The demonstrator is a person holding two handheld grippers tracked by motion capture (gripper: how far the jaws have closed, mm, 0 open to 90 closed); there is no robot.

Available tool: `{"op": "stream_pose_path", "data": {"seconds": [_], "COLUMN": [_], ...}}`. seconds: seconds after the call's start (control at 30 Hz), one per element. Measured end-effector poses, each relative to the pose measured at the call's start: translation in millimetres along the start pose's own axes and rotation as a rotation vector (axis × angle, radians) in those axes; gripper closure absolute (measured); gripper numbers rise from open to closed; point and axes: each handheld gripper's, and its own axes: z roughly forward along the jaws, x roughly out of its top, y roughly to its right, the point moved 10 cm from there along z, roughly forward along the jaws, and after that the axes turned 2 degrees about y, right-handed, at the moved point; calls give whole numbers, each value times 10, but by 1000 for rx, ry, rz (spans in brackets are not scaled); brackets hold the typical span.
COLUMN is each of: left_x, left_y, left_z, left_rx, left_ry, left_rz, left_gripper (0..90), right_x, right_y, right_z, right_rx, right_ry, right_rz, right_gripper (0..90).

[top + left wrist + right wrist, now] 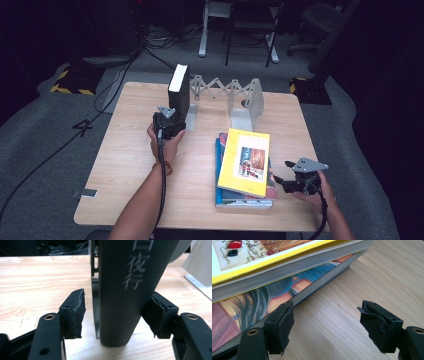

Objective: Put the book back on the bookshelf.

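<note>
One wooden table (125,150). One expanding metal book rack (235,97) at its far edge. Four books: three stacked flat at front right, yellow book (245,160) on top; one black book (180,90) upright against the rack's left end plate. Two grippers: left gripper (117,312) jaws apart around the black book's spine, left pad clear. Right gripper (327,325) jaws apart beside the stack, holding nothing.

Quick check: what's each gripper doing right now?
Left gripper: open around the upright dark book, left pad clear of it.
Right gripper: open, empty, beside the book stack.
</note>
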Motion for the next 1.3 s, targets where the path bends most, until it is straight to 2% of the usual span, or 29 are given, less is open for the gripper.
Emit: {"op": "stream_pose_path", "data": {"seconds": [0.07,0.2,0.27,0.4,0.47,0.57,0.67,0.77,0.87,0.93,1.1,1.3], "left_x": [-21,-112,-157,-215,-259,-342,-354,-395,-466,-525,-654,-784], "left_y": [-11,-26,-30,-38,-30,36,120,209,260,279,358,453], "left_z": [-29,-93,-124,-214,-264,-364,-474,-588,-677,-728,-833,-965], "left_rx": [-22,-37,-47,-96,-126,-217,-275,-327,-339,-332,-388,-421], "left_ry": [-2,-36,-48,-61,-76,-110,-101,-117,-133,-137,-158,-175], "left_rz": [19,102,128,132,145,189,233,271,352,401,424,488], "left_gripper": [348,338,330,304,290,274,274,261,260,260,258,250], "right_x": [0,9,14,22,22,32,59,80,112,133,173,228], "right_y": [1,-2,-4,-12,-14,-24,-40,-57,-64,-58,-56,-83], "right_z": [0,-5,-11,-23,-26,-44,-64,-83,-111,-137,-171,-202], "right_rx": [0,-8,-14,-22,-22,-18,-6,-5,-9,-11,-12,-17], "right_ry": [-1,-1,-4,-9,-11,-13,-2,-4,4,11,26,36], "right_rz": [-1,-7,-19,-28,-27,-37,-32,-39,-48,-49,-35,-35], "right_gripper": [272,272,271,268,265,258,255,255,255,256,256,259]}}
